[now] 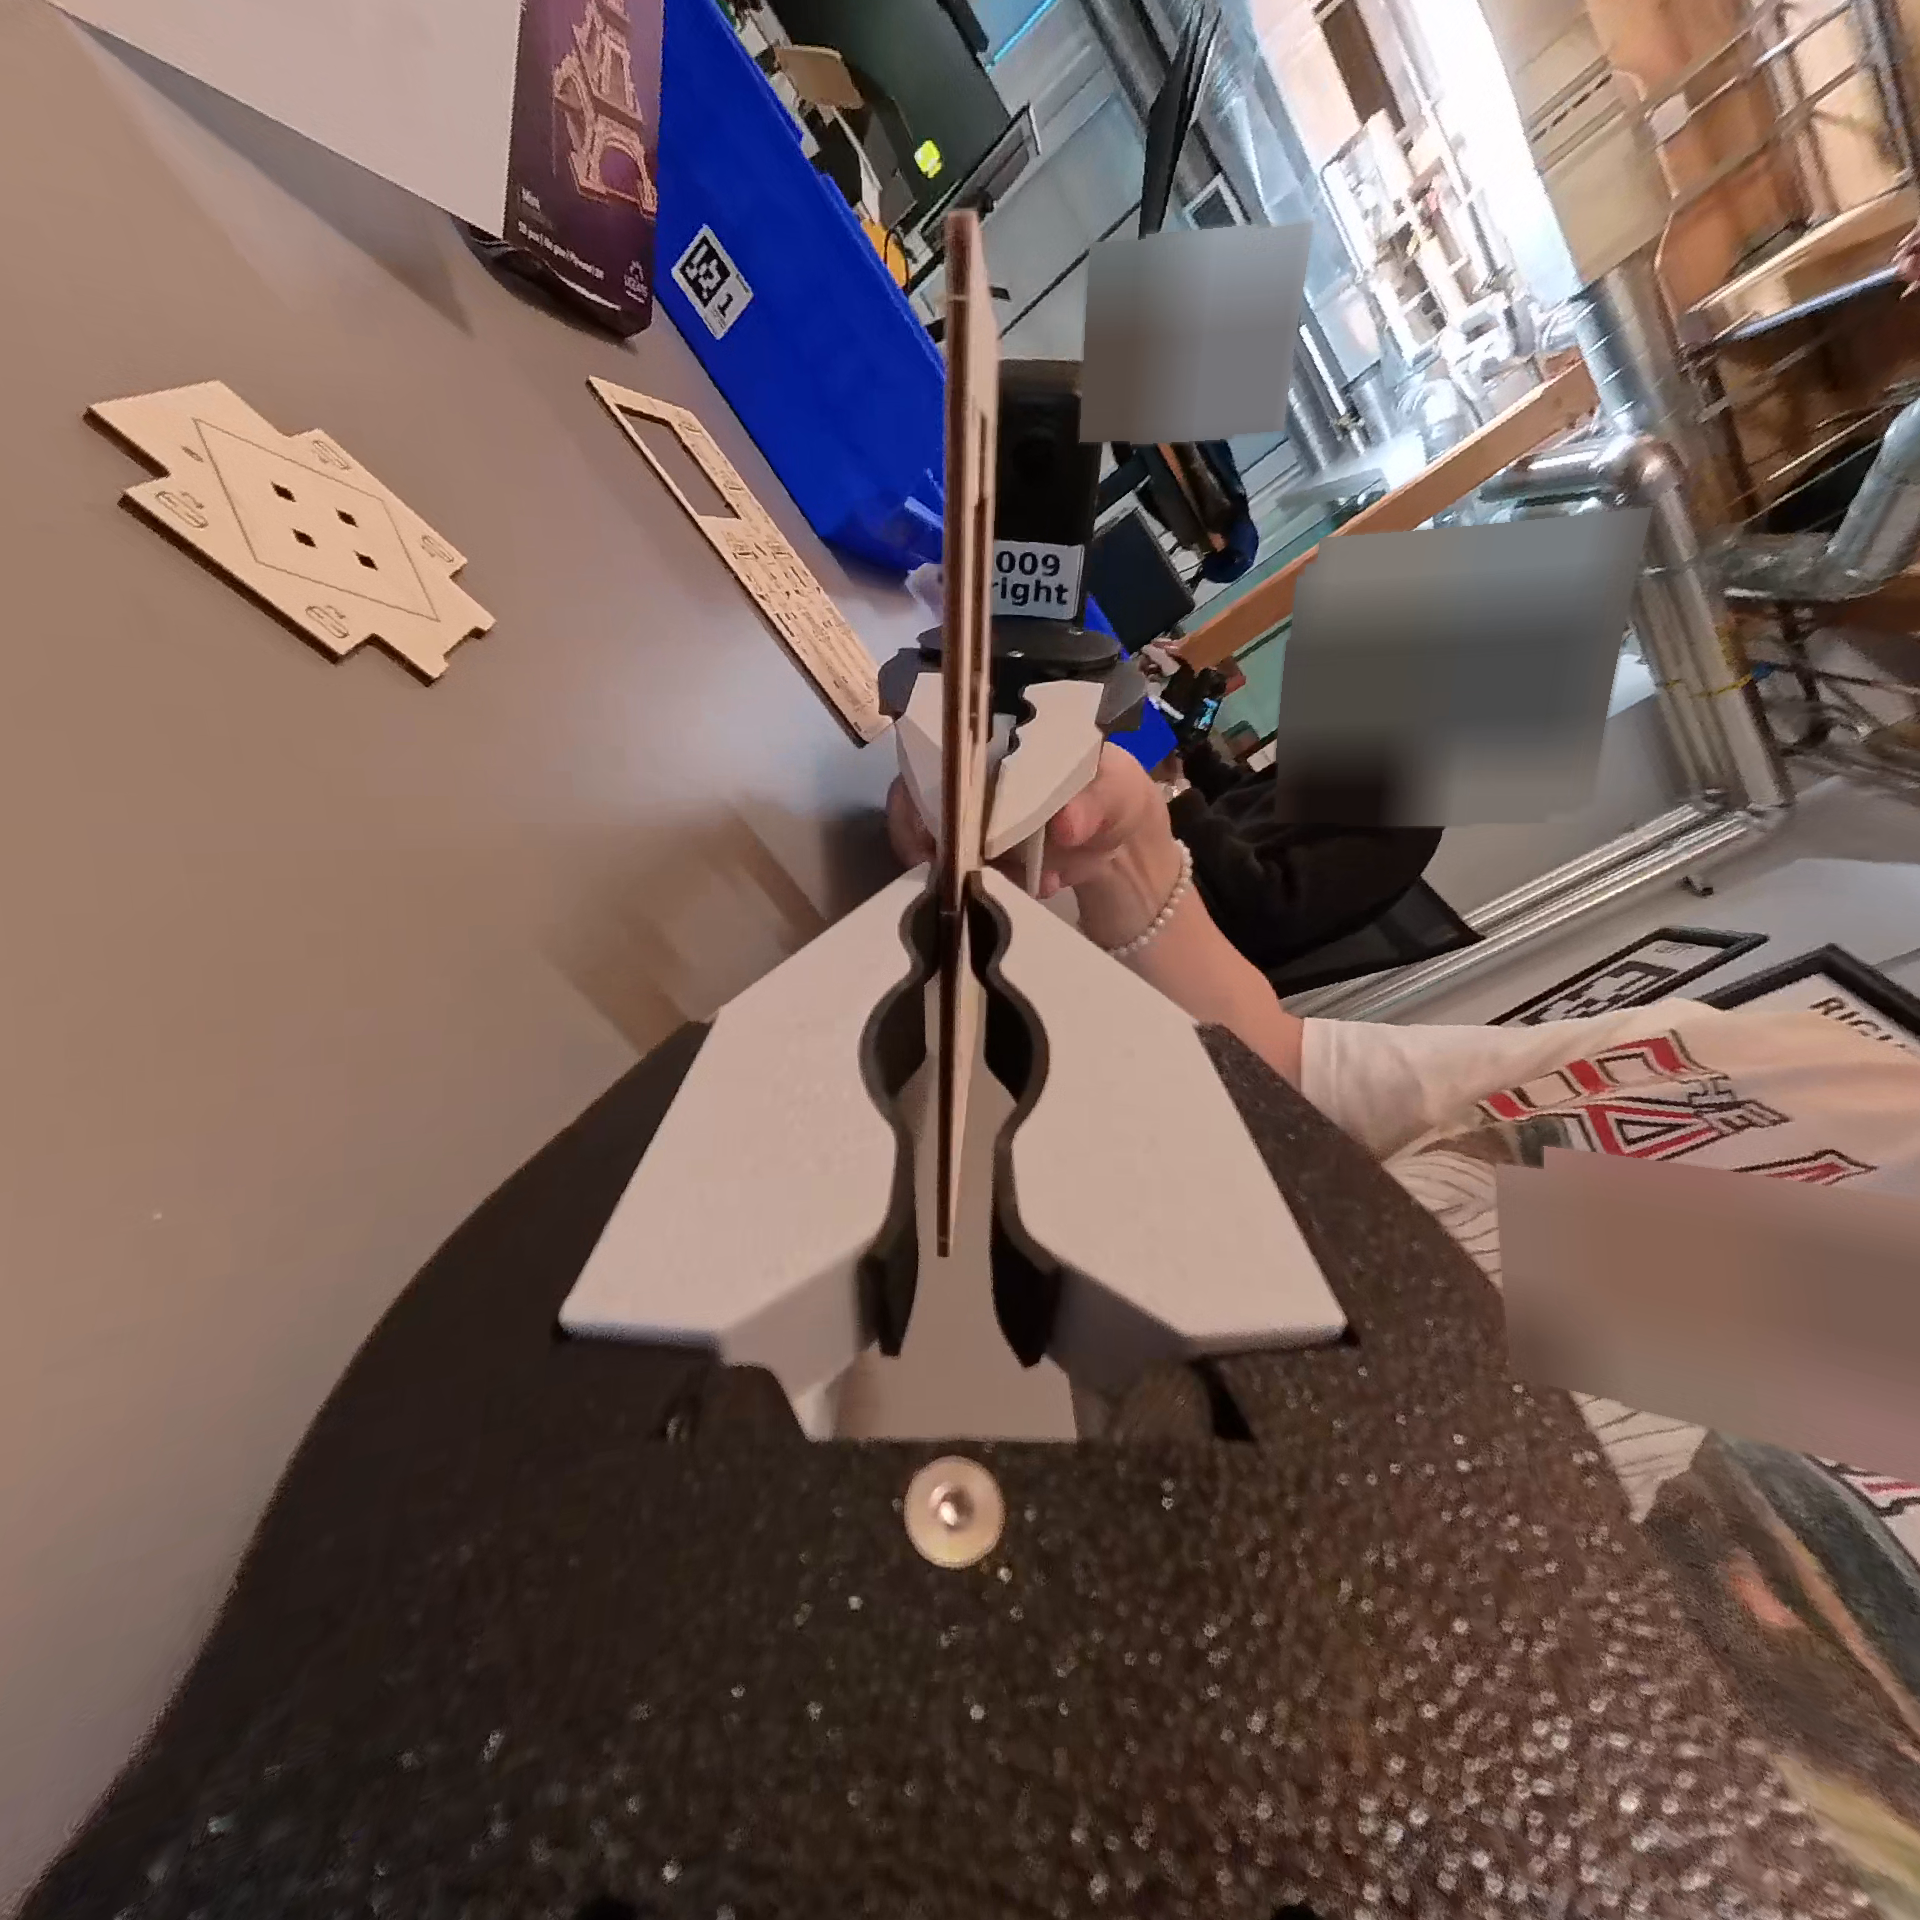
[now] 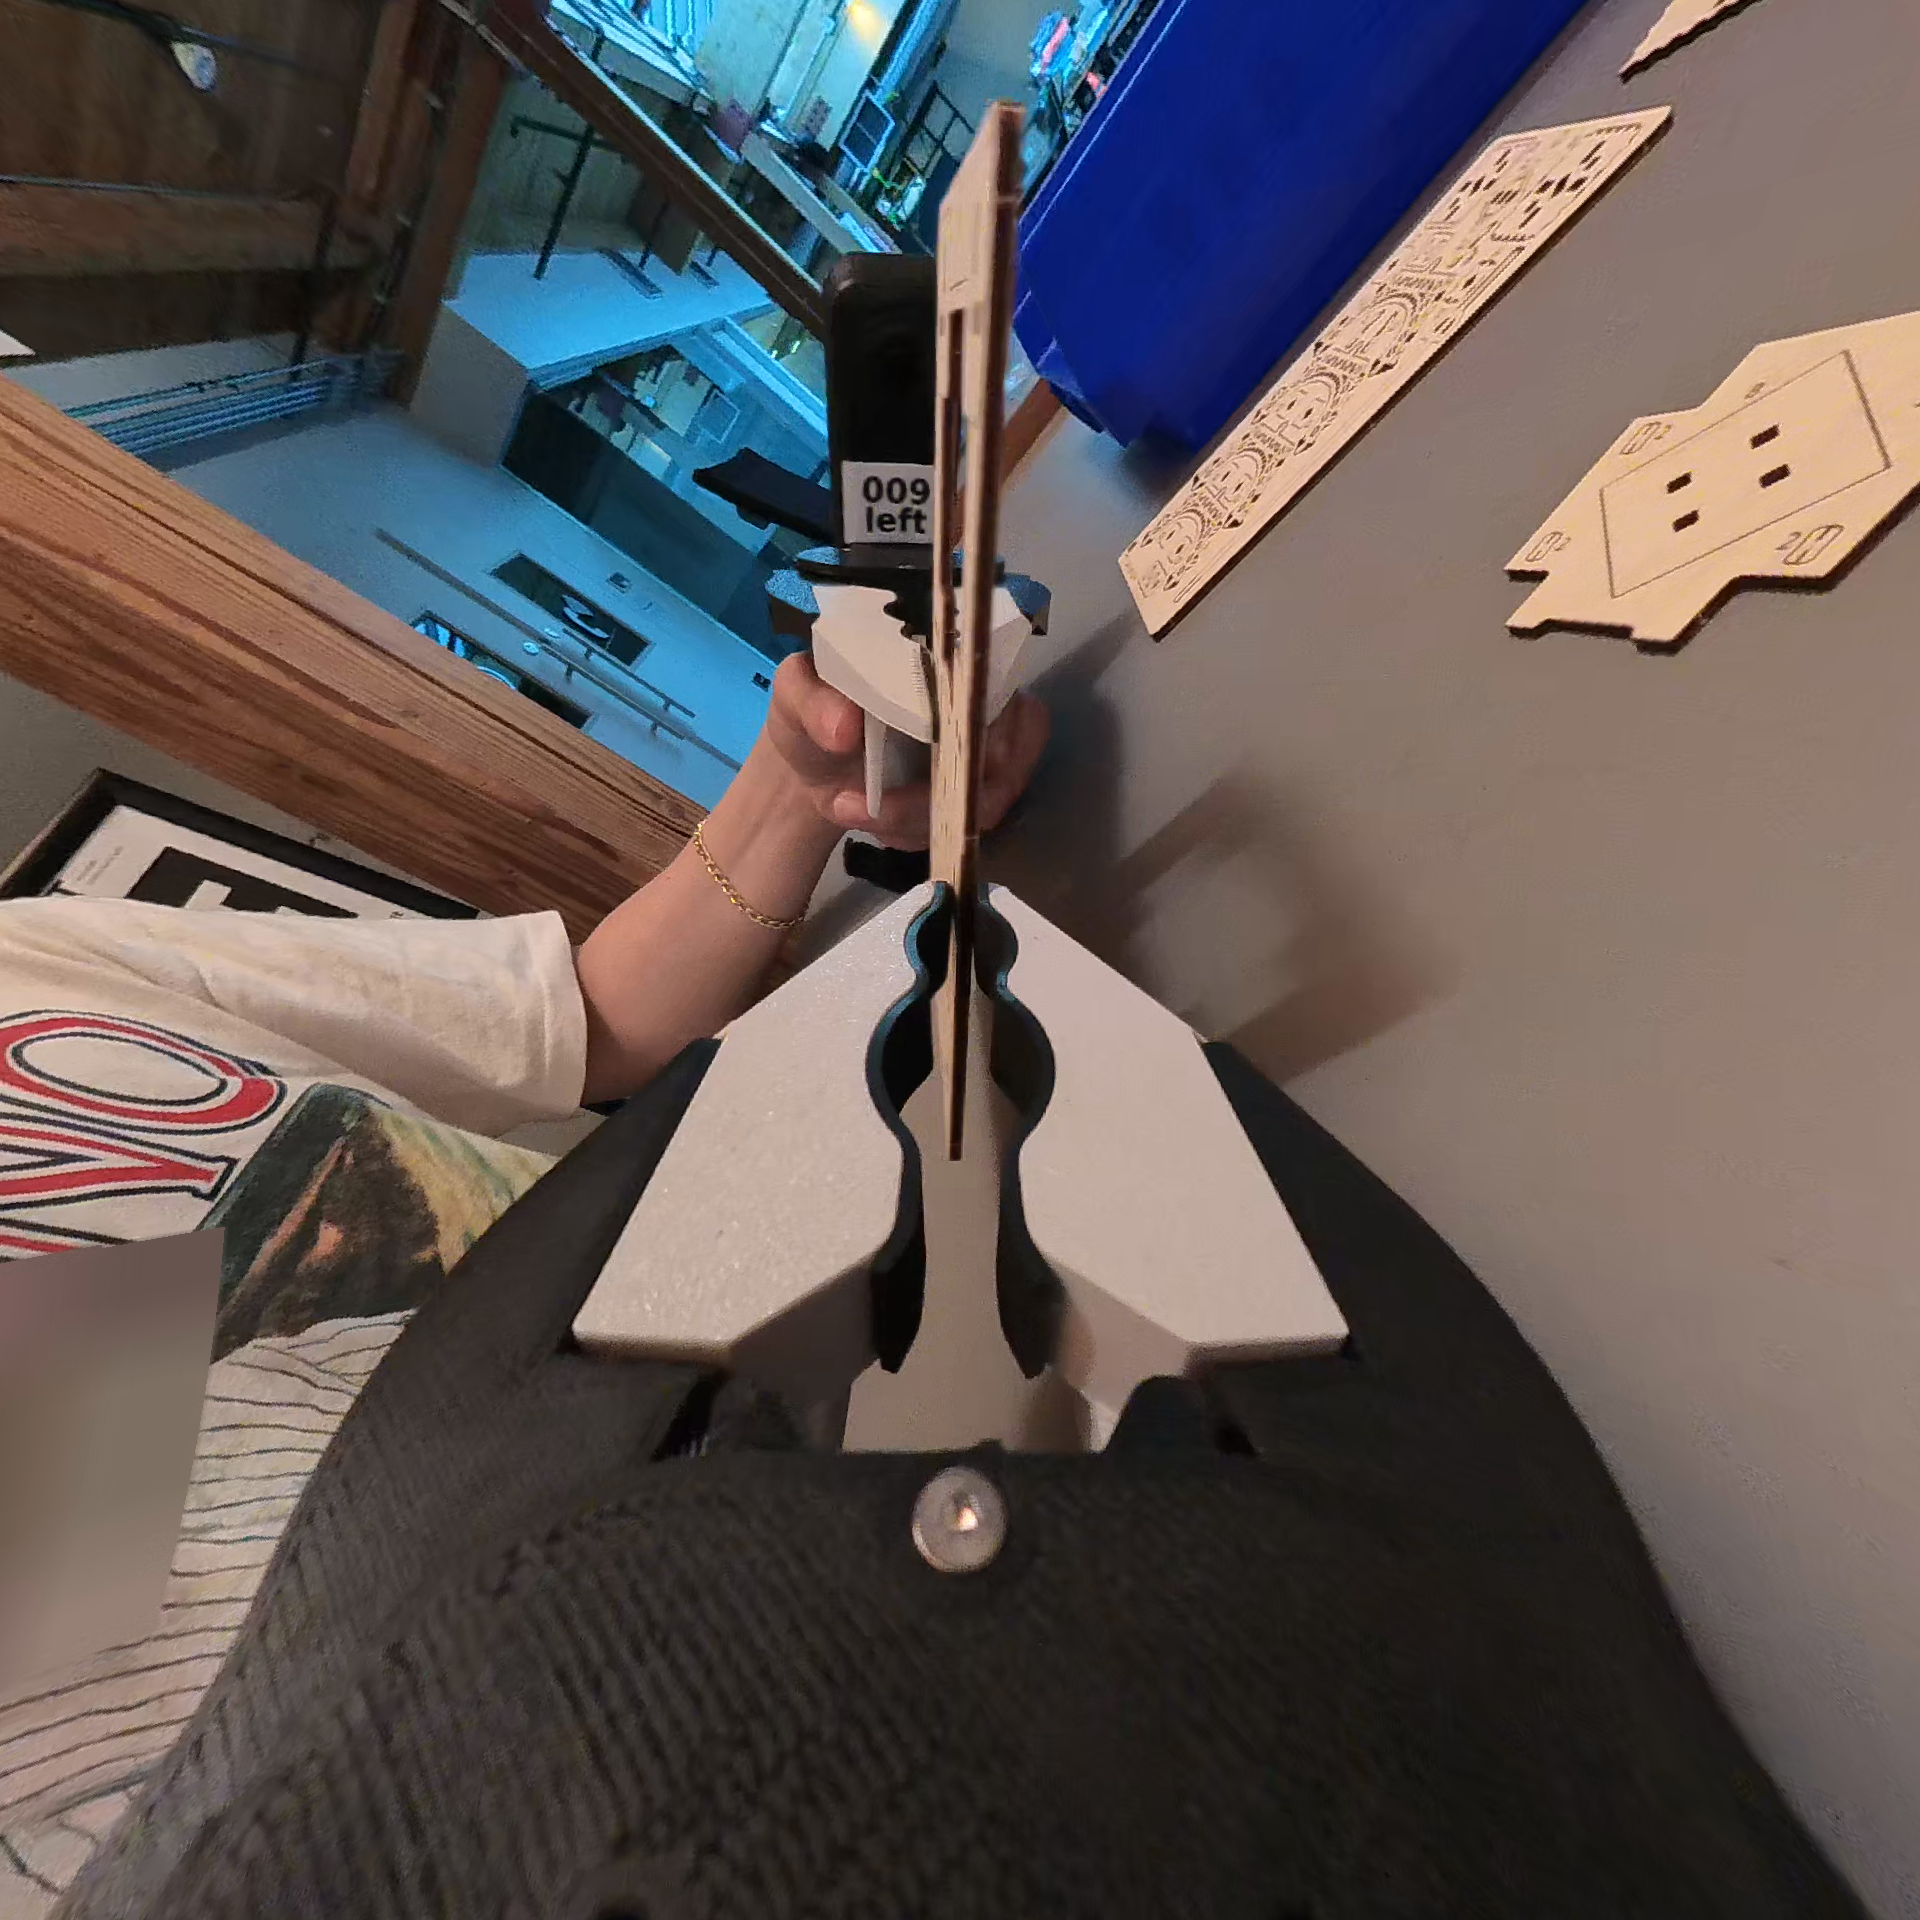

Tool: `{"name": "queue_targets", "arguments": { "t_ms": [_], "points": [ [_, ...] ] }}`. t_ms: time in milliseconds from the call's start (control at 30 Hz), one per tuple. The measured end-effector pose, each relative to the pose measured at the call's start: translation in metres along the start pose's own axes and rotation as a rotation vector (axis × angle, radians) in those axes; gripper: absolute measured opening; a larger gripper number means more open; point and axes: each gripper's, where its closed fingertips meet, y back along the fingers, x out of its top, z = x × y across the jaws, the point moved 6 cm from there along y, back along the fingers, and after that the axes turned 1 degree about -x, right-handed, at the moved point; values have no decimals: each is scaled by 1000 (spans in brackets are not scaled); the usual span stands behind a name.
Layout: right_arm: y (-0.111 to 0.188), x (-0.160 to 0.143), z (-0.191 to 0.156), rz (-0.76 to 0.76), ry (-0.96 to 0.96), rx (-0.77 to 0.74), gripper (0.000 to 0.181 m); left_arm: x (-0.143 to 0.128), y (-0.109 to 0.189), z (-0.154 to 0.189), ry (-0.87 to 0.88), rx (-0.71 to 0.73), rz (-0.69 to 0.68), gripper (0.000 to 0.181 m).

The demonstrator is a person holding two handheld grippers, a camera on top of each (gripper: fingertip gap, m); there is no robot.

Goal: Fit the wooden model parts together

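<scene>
Both hand-held grippers are clamped on one thin plywood sheet, held edge-on above the grey counter: the left hand-held gripper at one end, the right hand-held gripper opposite. Keep the pulls balanced to avoid bending it; the slotted base plate waits far left.

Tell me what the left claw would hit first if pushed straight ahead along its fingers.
Probably the right claw, which faces it just ahead and is shut on the same thin wooden panel that the left claw grips edge-on. Depth between them is unclear.
</scene>
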Motion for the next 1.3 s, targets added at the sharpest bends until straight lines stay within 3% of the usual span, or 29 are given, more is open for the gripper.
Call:
{"name": "queue_targets", "arguments": {
  "t_ms": [67, 100, 167, 233, 400, 567, 633, 700, 900, 1000, 1167, 1300],
  "points": [
    [0, 0, -1, -11, 8, 13, 0, -1, 1, 0, -21, 33, -21, 3],
    [-1, -1, 0, -19, 8, 2, 0, 0, 2, -1, -34, 67, -35, 13],
    [-3, -2, 4, -34, -5, -39, 0, 3, 8, -4, -88, 183, -57, 51],
    [-4, -4, 5, -50, -9, -64, 0, 11, 18, -5, -168, 342, -47, 71],
    [-5, -6, 6, -59, -10, -87, 1, 30, 18, 21, -351, 621, -138, 83],
    [-5, -6, 6, -60, -11, -92, 1, 32, -26, 48, -586, 684, -444, 52],
    [-4, -6, 5, -60, -11, -83, 1, 31, -42, 44, -593, 642, -567, 29],
    [-5, -6, 6, -60, -12, -83, 0, 33, -52, 32, -534, 622, -651, 26],
    [-2, -4, 7, -30, -19, -95, 0, 46, -63, 23, -527, 632, -657, 21],
    [-3, -4, 6, -36, -15, -89, 0, 47, -61, 19, -528, 650, -675, 35],
    [-4, -6, 3, -60, 2, -66, 0, 39, -66, 15, -419, 465, -717, 29],
    [-4, -6, 2, -61, 0, -57, 0, 35, -63, 13, -396, 409, -761, 22]
  ]
}}
